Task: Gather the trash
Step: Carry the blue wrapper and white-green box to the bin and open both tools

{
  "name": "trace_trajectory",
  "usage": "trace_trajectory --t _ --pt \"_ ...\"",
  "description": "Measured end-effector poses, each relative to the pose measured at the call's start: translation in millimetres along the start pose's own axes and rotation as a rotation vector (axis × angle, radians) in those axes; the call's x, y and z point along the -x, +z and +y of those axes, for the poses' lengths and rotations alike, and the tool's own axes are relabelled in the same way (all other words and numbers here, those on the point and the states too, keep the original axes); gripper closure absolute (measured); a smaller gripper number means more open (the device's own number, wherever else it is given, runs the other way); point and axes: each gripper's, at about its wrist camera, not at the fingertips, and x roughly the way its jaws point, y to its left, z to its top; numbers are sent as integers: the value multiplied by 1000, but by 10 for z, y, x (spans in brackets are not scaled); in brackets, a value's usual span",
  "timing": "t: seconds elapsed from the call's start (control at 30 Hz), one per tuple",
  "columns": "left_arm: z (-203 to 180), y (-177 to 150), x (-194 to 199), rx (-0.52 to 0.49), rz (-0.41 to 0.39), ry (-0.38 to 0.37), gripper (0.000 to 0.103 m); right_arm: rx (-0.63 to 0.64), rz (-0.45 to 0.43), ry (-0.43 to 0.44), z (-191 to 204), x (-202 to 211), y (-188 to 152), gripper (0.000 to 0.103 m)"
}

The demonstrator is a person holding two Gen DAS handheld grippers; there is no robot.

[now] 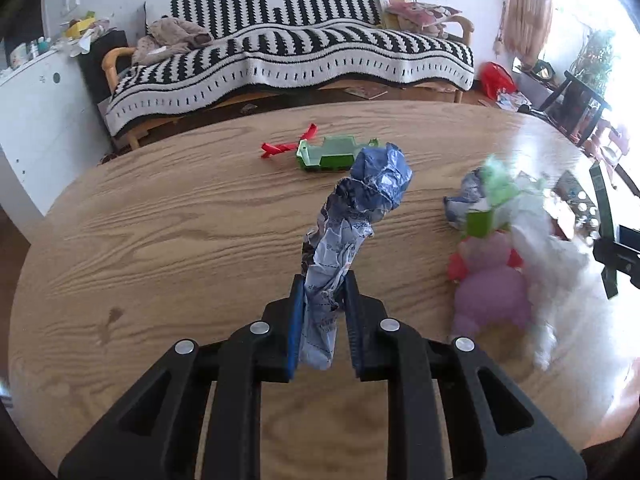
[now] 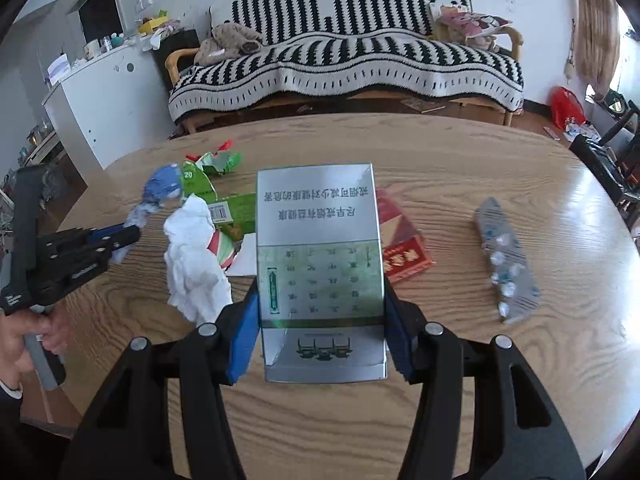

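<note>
My left gripper (image 1: 323, 292) is shut on a crumpled blue and white wrapper (image 1: 352, 216), which sticks up from between its blue pads above the round wooden table (image 1: 168, 224). In the right wrist view that same gripper (image 2: 132, 234) shows at the left with the blue and white wrapper (image 2: 158, 192) in it, a hand below it. My right gripper (image 2: 320, 304) is shut on a silver and green cigarette box (image 2: 318, 248), held by its sides. A white tissue (image 2: 196, 256) lies left of the box among green cartons (image 2: 236, 208).
A green plastic tray (image 1: 328, 154) and a red ribbon (image 1: 284, 144) lie at the table's far side. A red packet (image 2: 400, 240) and a silver blister pack (image 2: 506, 260) lie to the right. A pink plush toy (image 1: 492, 292) sits by the trash pile. A striped sofa (image 2: 344, 60) stands beyond.
</note>
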Motion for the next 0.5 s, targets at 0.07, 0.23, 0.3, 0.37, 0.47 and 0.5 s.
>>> trace_trajectory --t 0.07,0.23,0.3,0.37,0.47,0.5 --pt "-26 -36 193 16 -8 0 84 -2 -9 -9 -28 116 -25 48" --pt "-198 -92 513 49 -8 -2 84 -24 -18 -9 -110 382 -141 48" --pt "-307 -113 587 47 -9 -10 84 -27 -16 -15 -139 463 -206 48" --pt "-429 -154 664 47 -12 -12 84 -30 -12 -26 -188 539 -278 48" --pt "-587 -197 753 32 -17 -29 84 -45 -10 -39 -282 602 -328 48" --pt "-626 -205 777 26 -22 -30 84 -53 -10 -46 -319 618 -337 48"
